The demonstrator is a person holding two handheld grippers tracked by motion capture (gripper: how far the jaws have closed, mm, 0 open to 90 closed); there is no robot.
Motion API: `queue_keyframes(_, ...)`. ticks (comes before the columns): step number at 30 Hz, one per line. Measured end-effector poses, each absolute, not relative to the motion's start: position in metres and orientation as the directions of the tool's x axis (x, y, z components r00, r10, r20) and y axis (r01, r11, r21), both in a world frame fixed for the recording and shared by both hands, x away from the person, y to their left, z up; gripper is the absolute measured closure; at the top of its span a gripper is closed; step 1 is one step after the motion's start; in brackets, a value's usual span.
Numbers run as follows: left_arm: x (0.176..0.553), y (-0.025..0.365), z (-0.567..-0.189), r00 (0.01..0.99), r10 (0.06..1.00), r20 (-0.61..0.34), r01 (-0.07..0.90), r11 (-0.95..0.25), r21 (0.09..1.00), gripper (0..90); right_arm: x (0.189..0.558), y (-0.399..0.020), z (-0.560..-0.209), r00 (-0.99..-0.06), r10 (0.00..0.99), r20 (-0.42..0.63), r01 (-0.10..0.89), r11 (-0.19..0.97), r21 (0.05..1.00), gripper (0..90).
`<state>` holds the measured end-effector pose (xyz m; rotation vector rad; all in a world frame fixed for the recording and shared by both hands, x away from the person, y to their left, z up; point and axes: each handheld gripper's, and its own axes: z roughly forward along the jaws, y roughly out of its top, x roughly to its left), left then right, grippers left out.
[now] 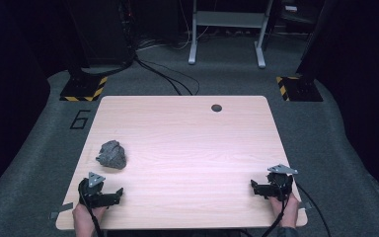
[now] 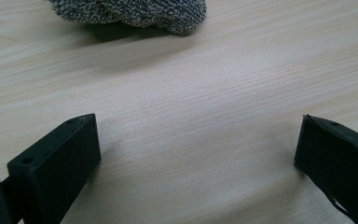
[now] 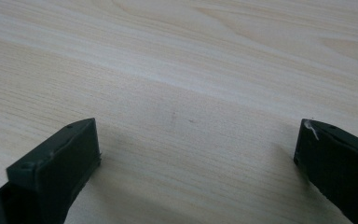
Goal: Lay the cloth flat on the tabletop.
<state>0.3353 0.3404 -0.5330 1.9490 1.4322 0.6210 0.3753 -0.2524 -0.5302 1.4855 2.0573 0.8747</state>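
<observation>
I rest my left gripper and right gripper on the near corners of the wooden table, jaws spread wide and empty, seemingly waiting. A crumpled grey cloth lies just beyond my left one.

A speckled grey-and-white cloth is lying on the pale wood-grain table; black grippers, left and right, are carrying grey plates.

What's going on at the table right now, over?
Left claw open, empty. Right claw open, empty. Grey knitted bundle ahead of left claw, untouched. Table between them bare.
</observation>
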Motion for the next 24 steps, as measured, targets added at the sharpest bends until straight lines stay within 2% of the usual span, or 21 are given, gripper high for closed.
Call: queue_keyframes(24, 0.3356, 0.3406, -0.5327, 0.3, 0.954, 0.005, 0.657, -0.211, 0.724, 0.1, 0.3771, -0.2534, -0.5302, -0.313, 0.95, 0.0, 0.659, 0.217, 0.72, 0.0)
